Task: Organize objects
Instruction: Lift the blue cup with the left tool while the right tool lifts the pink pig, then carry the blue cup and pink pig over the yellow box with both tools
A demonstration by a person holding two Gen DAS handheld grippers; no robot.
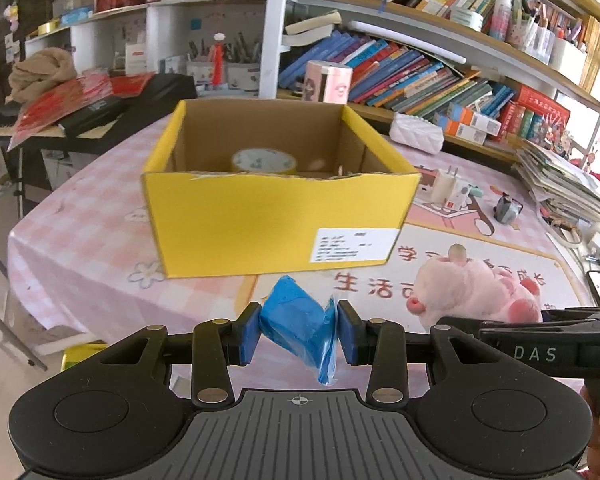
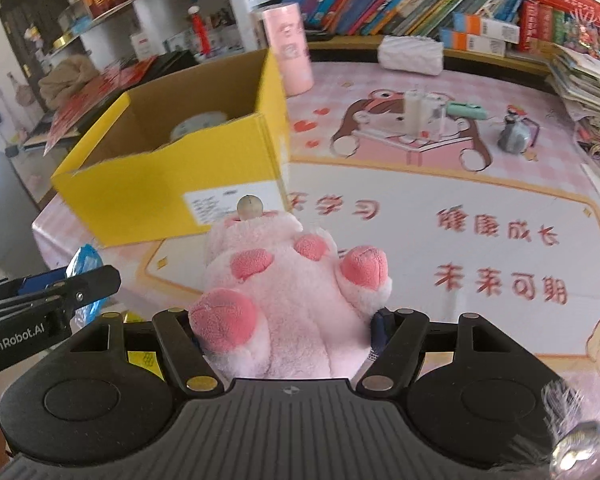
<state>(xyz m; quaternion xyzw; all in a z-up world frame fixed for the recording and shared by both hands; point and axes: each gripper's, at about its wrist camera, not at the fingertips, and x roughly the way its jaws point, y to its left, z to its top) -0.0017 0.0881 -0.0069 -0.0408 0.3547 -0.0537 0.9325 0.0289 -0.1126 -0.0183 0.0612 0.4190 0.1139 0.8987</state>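
My left gripper (image 1: 298, 334) is shut on a blue plastic packet (image 1: 296, 326) and holds it above the table in front of the open yellow cardboard box (image 1: 260, 220). A roll of tape (image 1: 264, 160) lies inside the box. My right gripper (image 2: 284, 328) is shut on a pink plush paw toy (image 2: 284, 288), held right of the box (image 2: 140, 196); the toy also shows in the left wrist view (image 1: 476, 292). The blue packet shows at the left of the right wrist view (image 2: 86, 260).
On the pink tablecloth (image 2: 460, 200) lie a white charger plug (image 1: 444, 188), a mint item (image 2: 466, 110), a small grey object (image 2: 514, 136) and a pink cylinder (image 2: 288, 48). A white quilted pouch (image 1: 418, 132) and bookshelves stand behind. A paper stack (image 1: 560, 180) is at right.
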